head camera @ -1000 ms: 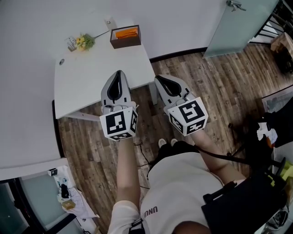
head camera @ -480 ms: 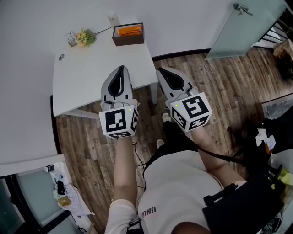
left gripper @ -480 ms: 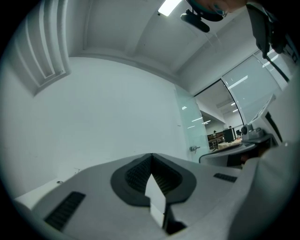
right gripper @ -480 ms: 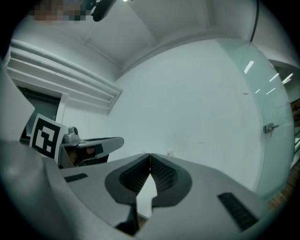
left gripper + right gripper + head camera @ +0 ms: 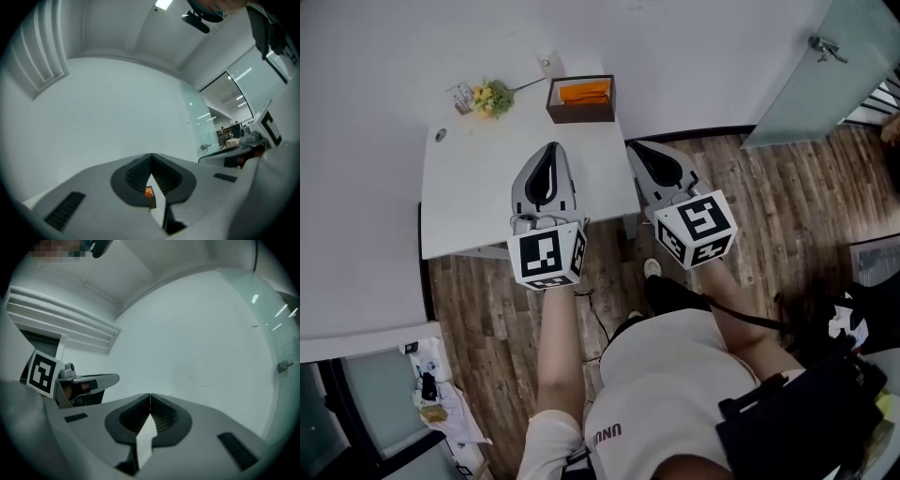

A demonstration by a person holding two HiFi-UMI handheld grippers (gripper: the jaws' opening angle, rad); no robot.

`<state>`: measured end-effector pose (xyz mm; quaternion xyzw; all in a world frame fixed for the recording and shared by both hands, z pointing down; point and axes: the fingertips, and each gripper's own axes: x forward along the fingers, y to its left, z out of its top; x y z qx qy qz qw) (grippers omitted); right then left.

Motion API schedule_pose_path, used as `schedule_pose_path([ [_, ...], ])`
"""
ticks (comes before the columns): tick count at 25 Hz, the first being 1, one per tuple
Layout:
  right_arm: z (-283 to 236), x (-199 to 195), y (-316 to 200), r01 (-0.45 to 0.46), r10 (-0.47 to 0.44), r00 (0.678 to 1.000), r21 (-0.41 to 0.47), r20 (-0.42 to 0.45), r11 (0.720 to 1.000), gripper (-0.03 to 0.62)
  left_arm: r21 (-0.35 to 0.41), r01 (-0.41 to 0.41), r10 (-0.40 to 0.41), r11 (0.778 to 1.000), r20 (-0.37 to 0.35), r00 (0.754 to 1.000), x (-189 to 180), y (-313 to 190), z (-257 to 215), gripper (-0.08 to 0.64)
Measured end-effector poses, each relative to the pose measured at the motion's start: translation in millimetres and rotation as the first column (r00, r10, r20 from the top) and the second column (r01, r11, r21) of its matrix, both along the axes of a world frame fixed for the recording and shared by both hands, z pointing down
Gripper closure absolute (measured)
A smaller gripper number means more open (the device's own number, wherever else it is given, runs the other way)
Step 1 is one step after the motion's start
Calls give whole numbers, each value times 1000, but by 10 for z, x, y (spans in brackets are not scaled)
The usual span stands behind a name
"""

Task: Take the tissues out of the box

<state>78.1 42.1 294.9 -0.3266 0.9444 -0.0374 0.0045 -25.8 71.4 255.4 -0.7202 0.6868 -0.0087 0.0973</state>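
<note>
The person has stepped nearer to the table (image 5: 469, 202): in the head view the table and the box (image 5: 581, 114) sit lower and closer than a second ago. Both arms have come forward with this step. The left gripper (image 5: 549, 148) now reaches over the near part of the table top, and the right gripper (image 5: 636, 148) is above the table's right edge. Both are clenched with the tips pressed together, and nothing is between the jaws in either gripper view. I judge this as the approach only, because the box is still well apart from both tools and is not yet touched. The jaws will have to be released before any tissue can be taken.

The box is brown and open at the top. It stands at the far right corner of the table, just beside the wall. Orange tissues (image 5: 584, 92) fill it and seem to lie flat inside. Left of the box some flowers (image 5: 492, 97) lie on the table.
</note>
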Motion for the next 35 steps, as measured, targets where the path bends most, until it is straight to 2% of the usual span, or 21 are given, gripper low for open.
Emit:
schedule_pose_path([
  [9, 11, -179, -582, 101, -101, 995, -5, -7, 995, 572, -31, 107, -107, 994, -2, 994, -162, -462, 100, 548],
  [16, 170, -293, -848, 152, -153, 988, -30, -36, 988, 572, -49, 136, -137, 990, -16, 990, -210, -644, 197, 548],
  [25, 292, -487, -1212, 134, -137, 989, -49, -59, 990, 572, -62, 130, -131, 990, -11, 991, -442, -934, 218, 548],
  [30, 352, -721, -1337, 162, -163, 987, -84, -3, 983, 571, -81, 82, -85, 993, -38, 996, -600, -1146, 387, 548],
  [35, 429, -910, -1604, 131, -135, 990, -109, -36, 985, 571, -113, 29, -36, 993, -65, 997, -742, -1432, 489, 548],
])
